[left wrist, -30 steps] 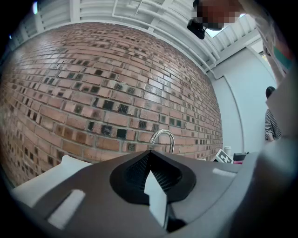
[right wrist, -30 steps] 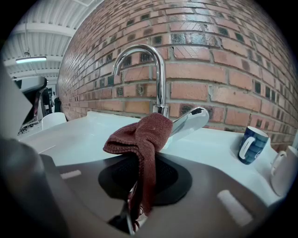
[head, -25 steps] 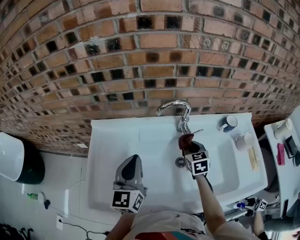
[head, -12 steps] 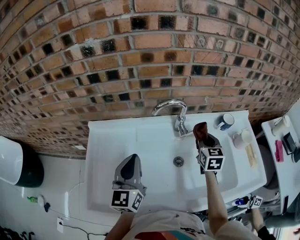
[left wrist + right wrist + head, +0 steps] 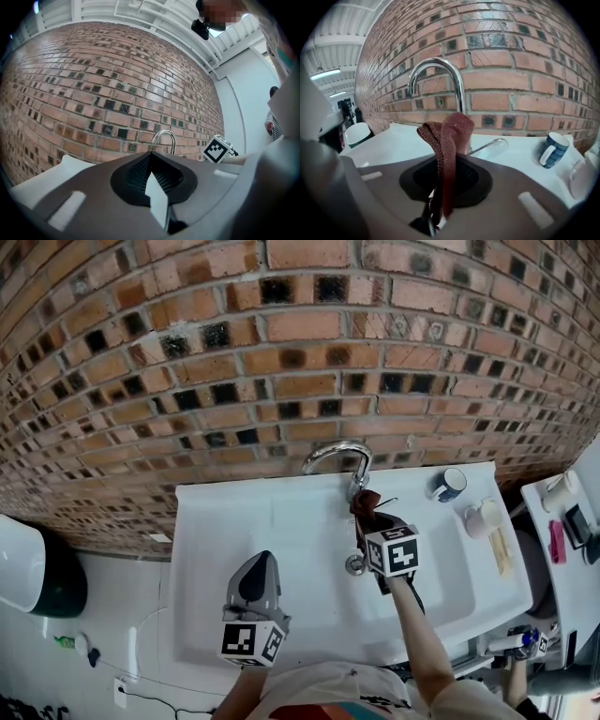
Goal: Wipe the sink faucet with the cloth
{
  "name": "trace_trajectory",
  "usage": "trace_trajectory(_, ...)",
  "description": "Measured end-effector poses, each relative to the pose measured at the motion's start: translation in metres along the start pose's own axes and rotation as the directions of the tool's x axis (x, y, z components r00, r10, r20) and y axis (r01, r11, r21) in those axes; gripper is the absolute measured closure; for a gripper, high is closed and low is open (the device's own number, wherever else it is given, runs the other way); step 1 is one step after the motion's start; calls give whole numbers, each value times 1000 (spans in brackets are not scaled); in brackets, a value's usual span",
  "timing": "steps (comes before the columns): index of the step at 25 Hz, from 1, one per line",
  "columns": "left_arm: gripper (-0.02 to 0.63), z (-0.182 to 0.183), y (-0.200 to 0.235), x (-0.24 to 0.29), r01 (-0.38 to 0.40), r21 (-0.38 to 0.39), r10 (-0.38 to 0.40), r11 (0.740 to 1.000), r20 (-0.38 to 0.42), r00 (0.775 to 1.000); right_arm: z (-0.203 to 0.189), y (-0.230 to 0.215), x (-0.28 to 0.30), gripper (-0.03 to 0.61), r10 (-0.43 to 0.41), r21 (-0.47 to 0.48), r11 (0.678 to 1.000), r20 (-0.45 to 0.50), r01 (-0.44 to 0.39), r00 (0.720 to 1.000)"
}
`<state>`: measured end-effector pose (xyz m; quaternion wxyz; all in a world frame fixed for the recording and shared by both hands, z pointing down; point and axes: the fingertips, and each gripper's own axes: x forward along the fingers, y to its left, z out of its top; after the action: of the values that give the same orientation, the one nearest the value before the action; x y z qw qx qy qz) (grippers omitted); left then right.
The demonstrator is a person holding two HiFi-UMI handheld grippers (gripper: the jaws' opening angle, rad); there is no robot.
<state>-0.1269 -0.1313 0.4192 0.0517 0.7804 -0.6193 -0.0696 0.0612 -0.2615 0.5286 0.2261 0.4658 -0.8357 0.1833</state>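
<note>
Pinching cloth [image 5: 364, 503], right gripper [image 5: 371, 527] beside faucet [image 5: 336, 453]; left gripper [image 5: 261, 563] well apart.

Your left tongs [image 5: 263, 559] and right tongs [image 5: 368, 514] are grey wedges with black ribbed throats, each topped by white cubes [image 5: 251, 641] bearing black square markers, and at six o'clock your pale shirt [image 5: 309, 685] shows red-and-teal print.

The faucet [image 5: 437, 62] is polished, mirror-bright metal; the cloth [image 5: 452, 131] coarse woven fabric; the sink [image 5: 234, 540] smooth, glossy; the brick wall [image 5: 281, 352] rough, matt.
</note>
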Motion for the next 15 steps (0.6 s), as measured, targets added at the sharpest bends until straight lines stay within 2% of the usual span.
trace_trajectory(3,618,-2,1,0,-8,-9,8,1000,-2,1000,7,16,14,531,81,53,995,-12,-80,997)
trace_trajectory(6,618,-3,-3,-1,0,-6,0,1000,-6,1000,12,11,28,531,54,87,995,-20,-52,998)
trace_trajectory(11,618,-3,11,-4,-27,-9,27,1000,-7,1000,42,-11,29,532,26,196,980,59,-37,998)
trace_trajectory(15,618,-4,12,-4,-32,-16,32,999,-7,999,57,-22,18,531,-8,173,985,92,-8,996)
